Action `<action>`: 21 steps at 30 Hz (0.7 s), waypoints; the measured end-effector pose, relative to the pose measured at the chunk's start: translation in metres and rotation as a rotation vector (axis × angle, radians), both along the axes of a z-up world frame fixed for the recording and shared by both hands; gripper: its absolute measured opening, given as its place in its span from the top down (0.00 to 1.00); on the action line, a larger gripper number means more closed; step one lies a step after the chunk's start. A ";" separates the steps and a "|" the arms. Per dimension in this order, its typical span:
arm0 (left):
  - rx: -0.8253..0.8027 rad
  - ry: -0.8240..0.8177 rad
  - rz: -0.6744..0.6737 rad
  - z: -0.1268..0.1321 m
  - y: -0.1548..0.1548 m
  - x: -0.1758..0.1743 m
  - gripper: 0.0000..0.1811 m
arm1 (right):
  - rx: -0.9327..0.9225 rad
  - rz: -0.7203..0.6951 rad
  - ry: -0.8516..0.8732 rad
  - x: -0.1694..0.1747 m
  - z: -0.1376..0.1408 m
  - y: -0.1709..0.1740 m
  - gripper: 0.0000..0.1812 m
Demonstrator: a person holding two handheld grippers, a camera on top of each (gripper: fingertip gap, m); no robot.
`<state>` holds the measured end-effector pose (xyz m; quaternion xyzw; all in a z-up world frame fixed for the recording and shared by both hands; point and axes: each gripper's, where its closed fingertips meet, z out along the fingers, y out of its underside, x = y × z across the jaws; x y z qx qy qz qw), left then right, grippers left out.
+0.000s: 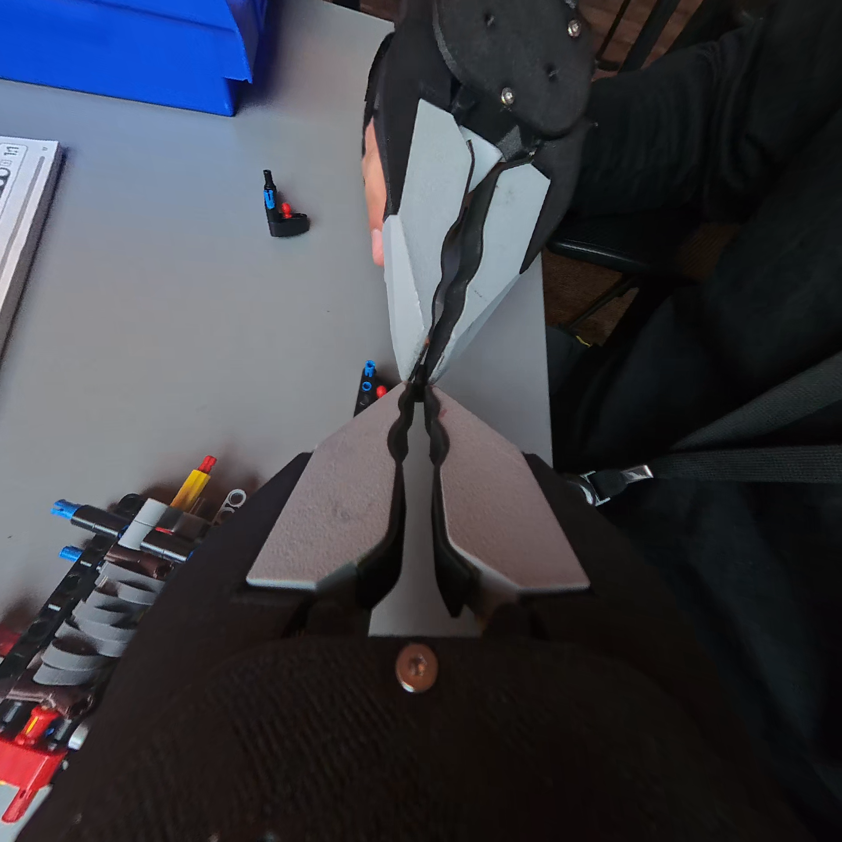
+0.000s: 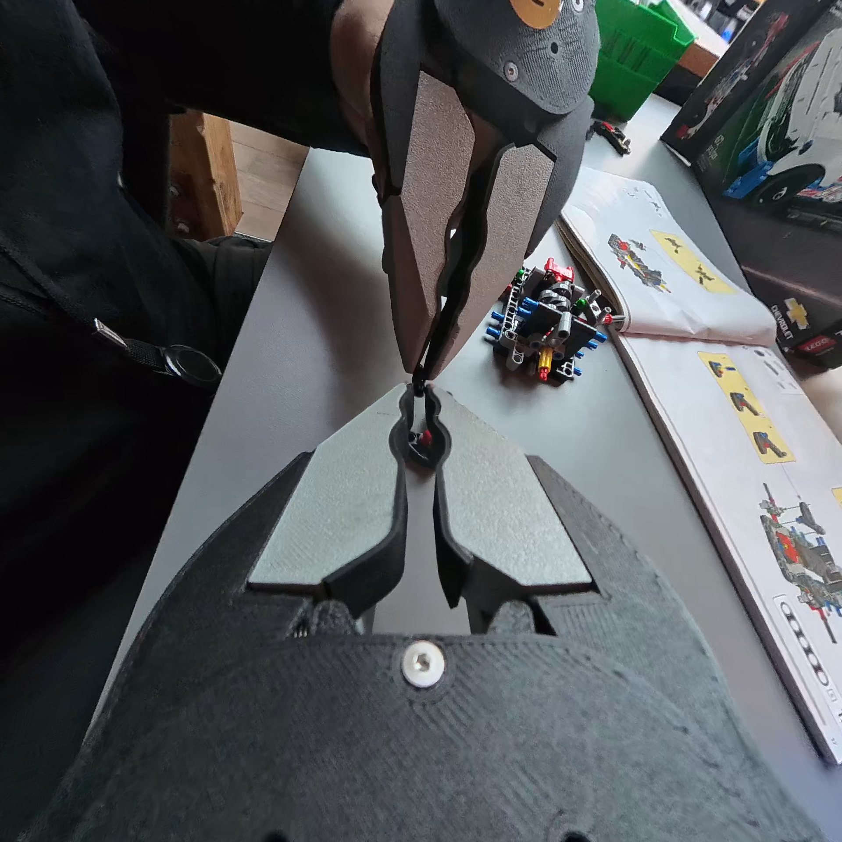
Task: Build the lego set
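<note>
My left gripper [image 1: 417, 394] and right gripper [image 1: 423, 371] meet tip to tip above the grey table [image 1: 182, 319], near its edge. Both are shut, pinching a small black lego piece [image 1: 367, 387] with blue pins and a red pin; most of it is hidden behind my left finger. In the right wrist view the right gripper [image 2: 418, 394] faces the left gripper [image 2: 421, 371], and the piece's red pin [image 2: 421, 439] shows through the gap between the pads. A second black L-shaped piece [image 1: 284, 218] with a blue pin lies farther off on the table.
The partly built model [image 2: 546, 319] stands to one side, also in the left wrist view [image 1: 100, 592]. An open instruction booklet [image 2: 683, 296] lies beside it, with set boxes [image 2: 774, 136] and a green bin [image 2: 638, 50] behind. A blue bin [image 1: 127, 45] stands at the far corner. The table edge [image 1: 544, 319] is close. My left and right fingertips are right by each other.
</note>
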<state>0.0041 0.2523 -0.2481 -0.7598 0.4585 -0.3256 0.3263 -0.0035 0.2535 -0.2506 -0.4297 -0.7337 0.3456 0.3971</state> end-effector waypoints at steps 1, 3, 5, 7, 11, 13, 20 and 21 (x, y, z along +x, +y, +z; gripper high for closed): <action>0.000 0.004 0.012 -0.001 0.002 -0.001 0.99 | -0.017 -0.009 -0.011 0.000 -0.001 0.001 1.00; 0.040 0.030 0.052 -0.002 0.008 -0.003 0.99 | -0.067 -0.049 -0.035 -0.002 -0.003 0.008 0.99; 0.120 0.090 0.079 -0.004 0.015 -0.008 0.97 | -0.159 -0.110 -0.064 -0.004 -0.004 0.017 1.00; 0.217 0.158 0.086 -0.005 0.019 -0.011 0.99 | -0.261 -0.160 -0.072 -0.004 -0.002 0.026 1.00; 0.381 0.263 0.125 -0.005 0.029 -0.013 1.00 | -0.483 -0.175 -0.050 -0.001 0.008 0.031 1.00; 0.440 0.313 0.155 -0.004 0.036 -0.017 0.97 | -0.537 -0.170 -0.042 0.000 0.011 0.031 1.00; 0.549 0.374 0.135 -0.002 0.037 -0.010 0.97 | -0.618 -0.188 -0.090 -0.002 0.006 0.030 1.00; 0.559 0.380 0.134 -0.002 0.037 -0.010 0.97 | -0.616 -0.194 -0.096 -0.002 0.005 0.030 1.00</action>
